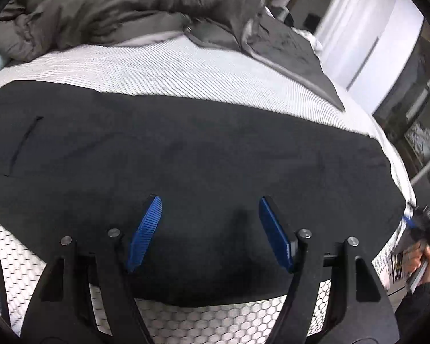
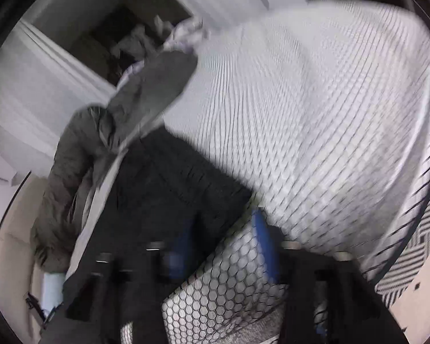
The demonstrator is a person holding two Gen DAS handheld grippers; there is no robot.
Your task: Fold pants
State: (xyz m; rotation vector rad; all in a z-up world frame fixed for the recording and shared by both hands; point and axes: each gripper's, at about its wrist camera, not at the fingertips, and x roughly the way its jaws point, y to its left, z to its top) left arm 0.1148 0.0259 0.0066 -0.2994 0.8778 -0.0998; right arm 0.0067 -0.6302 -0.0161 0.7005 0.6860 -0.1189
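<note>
left wrist view: the left hand-held gripper hovers, fingers apart and empty, over black pants lying flat on the bed just ahead, likely between folds, needing a fresh edge grasp next.

Soft, even light is filling the left wrist view, and the black pants are reading as a nearly flat dark mass with little detail showing. A faint shadow is lying on them between the tongs' blue pads. The far right edge is smearing and bending. The right wrist view is blurring heavily throughout; the mattress pattern is streaking, and the light is perhaps coming from the left.
</note>
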